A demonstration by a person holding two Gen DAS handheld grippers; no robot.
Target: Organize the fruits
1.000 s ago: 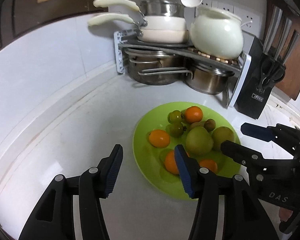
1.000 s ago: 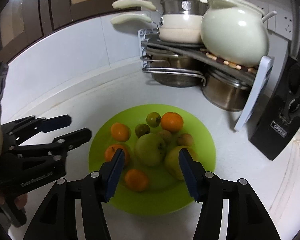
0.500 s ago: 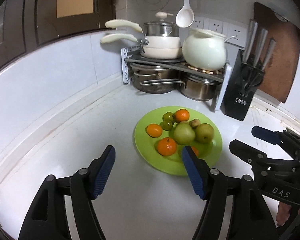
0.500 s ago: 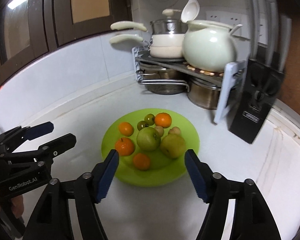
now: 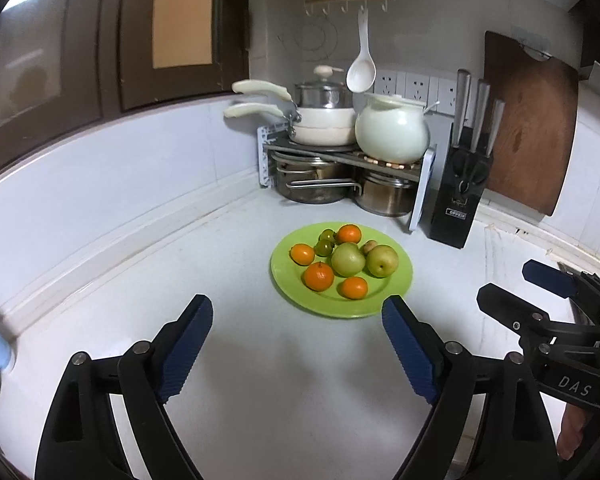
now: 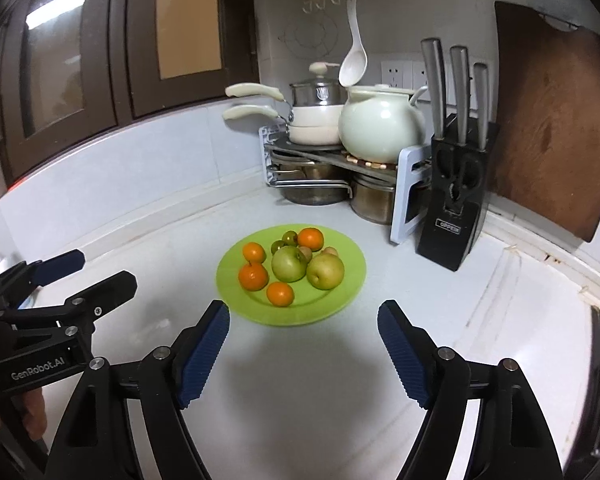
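A green plate [image 5: 400, 286] [image 6: 348, 280] sits on the white counter and holds several oranges [image 5: 318, 276] [image 6: 253, 276], two big green fruits [image 5: 348, 259] [image 6: 288, 263], two small green fruits [image 5: 323, 247] and small brown ones. My left gripper [image 5: 298, 326] is open and empty, held back from the plate's near edge. My right gripper [image 6: 304, 330] is open and empty, also short of the plate. Each gripper shows in the other's view, the right one [image 5: 540, 292] and the left one [image 6: 80, 272].
A pot rack [image 5: 340, 156] with pans and a white pot [image 5: 392, 128] stands in the back corner. A black knife block [image 5: 462, 196] and a wooden board [image 5: 528, 128] stand to its right. A white ladle [image 5: 361, 72] hangs above.
Both grippers have pulled back and up from the plate, which now looks smaller and farther. Both jaws stay open and empty. The fruits have not moved.
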